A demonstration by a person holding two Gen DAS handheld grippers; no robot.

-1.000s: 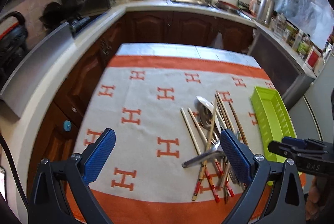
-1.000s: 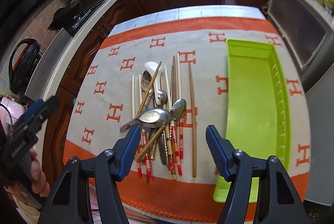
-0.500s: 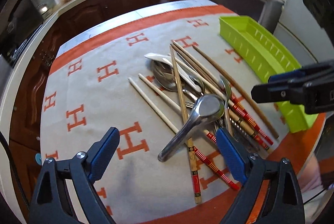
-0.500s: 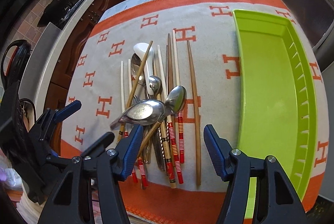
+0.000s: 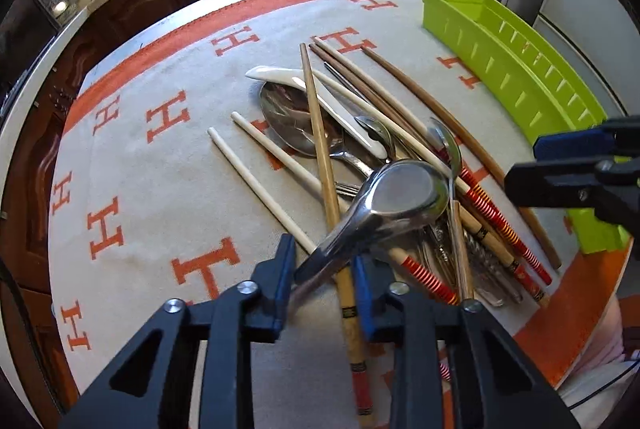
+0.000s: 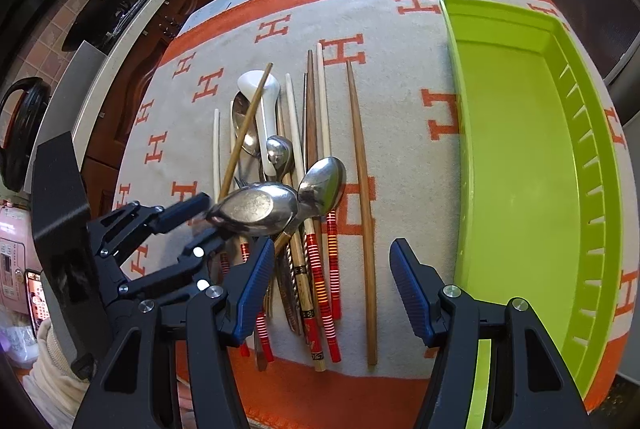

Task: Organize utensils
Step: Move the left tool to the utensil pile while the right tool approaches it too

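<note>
Both left gripper (image 5: pixel 324 271) jaws closing around the steel spoon (image 5: pixel 384 205) handle; right gripper (image 6: pixel 332 285) open above chopsticks (image 6: pixel 362 189)

bright daylight all over, pretty sharp focus mid-frame, heavy fisheye bend plus dark vignette round the edges, glare off the big steel spoon (image 5: pixel 404 197), soft shadows under the chopsticks (image 6: pixel 362 197), far counters a bit soft

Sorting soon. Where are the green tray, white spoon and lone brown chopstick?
green tray (image 6: pixel 516 165): right wrist view, bare floor.
white spoon (image 6: pixel 269 109): right wrist view, handle.
lone brown chopstick (image 6: pixel 362 181): right wrist view, mid-shaft.
</note>
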